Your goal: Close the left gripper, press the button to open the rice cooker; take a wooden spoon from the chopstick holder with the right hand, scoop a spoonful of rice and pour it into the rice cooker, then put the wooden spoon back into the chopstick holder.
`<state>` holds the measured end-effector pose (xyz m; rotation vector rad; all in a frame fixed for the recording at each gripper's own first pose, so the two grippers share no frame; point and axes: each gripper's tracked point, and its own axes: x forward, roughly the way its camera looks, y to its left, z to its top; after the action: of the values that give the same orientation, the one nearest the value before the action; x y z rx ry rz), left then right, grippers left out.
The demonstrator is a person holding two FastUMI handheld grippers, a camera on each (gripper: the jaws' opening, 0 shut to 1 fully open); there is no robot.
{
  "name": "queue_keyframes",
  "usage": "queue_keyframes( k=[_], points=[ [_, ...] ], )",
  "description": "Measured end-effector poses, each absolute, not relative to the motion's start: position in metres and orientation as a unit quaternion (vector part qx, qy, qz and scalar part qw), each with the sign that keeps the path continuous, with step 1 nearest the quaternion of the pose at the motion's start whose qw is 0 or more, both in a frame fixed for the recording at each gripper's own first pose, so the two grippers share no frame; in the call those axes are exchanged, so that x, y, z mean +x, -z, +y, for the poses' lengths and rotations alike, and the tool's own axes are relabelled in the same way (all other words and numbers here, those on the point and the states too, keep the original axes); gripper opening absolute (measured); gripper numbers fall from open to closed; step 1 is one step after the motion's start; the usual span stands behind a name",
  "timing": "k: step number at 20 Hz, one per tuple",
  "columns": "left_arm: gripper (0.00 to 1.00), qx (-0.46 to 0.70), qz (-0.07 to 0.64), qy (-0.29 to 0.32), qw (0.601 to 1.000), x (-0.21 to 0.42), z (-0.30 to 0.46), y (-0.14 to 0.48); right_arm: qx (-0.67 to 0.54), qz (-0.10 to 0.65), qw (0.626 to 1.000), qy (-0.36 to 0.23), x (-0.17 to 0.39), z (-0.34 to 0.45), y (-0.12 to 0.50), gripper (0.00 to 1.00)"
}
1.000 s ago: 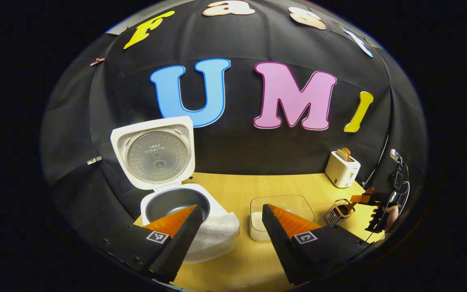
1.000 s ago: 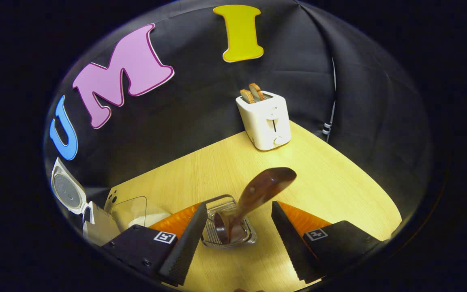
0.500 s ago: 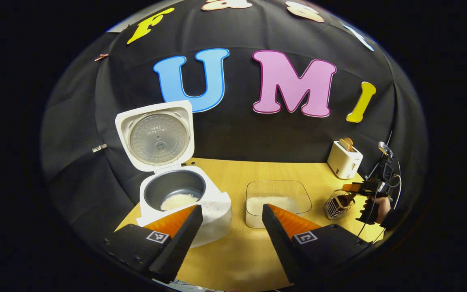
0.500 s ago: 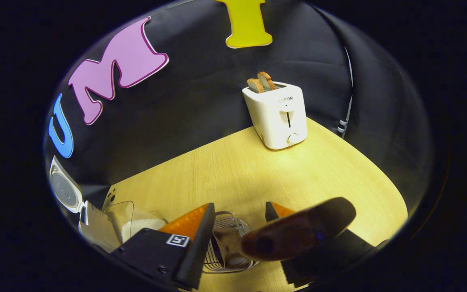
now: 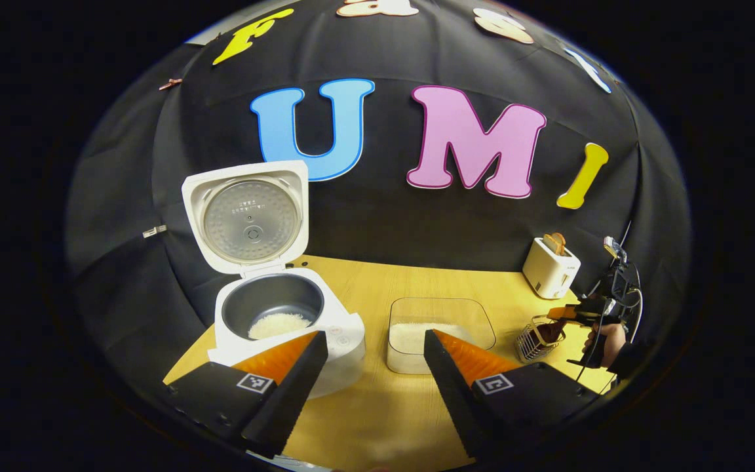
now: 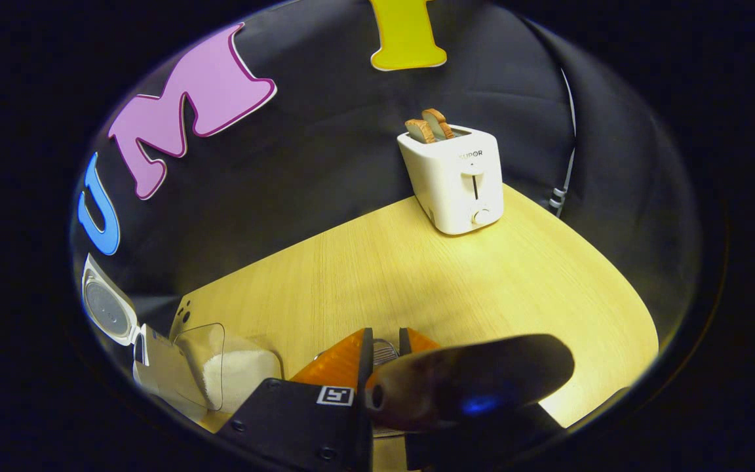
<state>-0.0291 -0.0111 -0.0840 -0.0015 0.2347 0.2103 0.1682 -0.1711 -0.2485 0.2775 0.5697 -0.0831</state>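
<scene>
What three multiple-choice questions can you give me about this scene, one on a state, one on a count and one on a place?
1. The rice cooker has its lid:
A shut
B raised open
C taken off and lying flat

2. How many bread slices stick out of the toaster?
A none
B four
C two

3. The clear rice container stands:
A between the rice cooker and the chopstick holder
B behind the toaster
C on the lid

Answers:
1 B, the lid stands up behind the body and the pot lies exposed.
2 C, two brown slices show side by side in the top slots.
3 A, in the left gripper view it sits on the table with the cooker on one side and the wire holder on the other.
</scene>
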Motion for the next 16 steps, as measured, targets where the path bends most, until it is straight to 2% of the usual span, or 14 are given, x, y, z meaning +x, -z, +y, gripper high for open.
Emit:
queue_keyframes(
  k=[9,16],
  points=[
    [0.96,-0.024,0.101,-0.104,0.989,-0.044,0.035,0.079,0.110,0.228,0.966,0.050,0.170,-0.151,0.171,0.10],
    [0.96,-0.041,0.083,-0.078,0.993,-0.050,0.063,0.074,0.075,0.202,0.976,0.009,0.158,-0.079,0.122,0.10]
  ],
)
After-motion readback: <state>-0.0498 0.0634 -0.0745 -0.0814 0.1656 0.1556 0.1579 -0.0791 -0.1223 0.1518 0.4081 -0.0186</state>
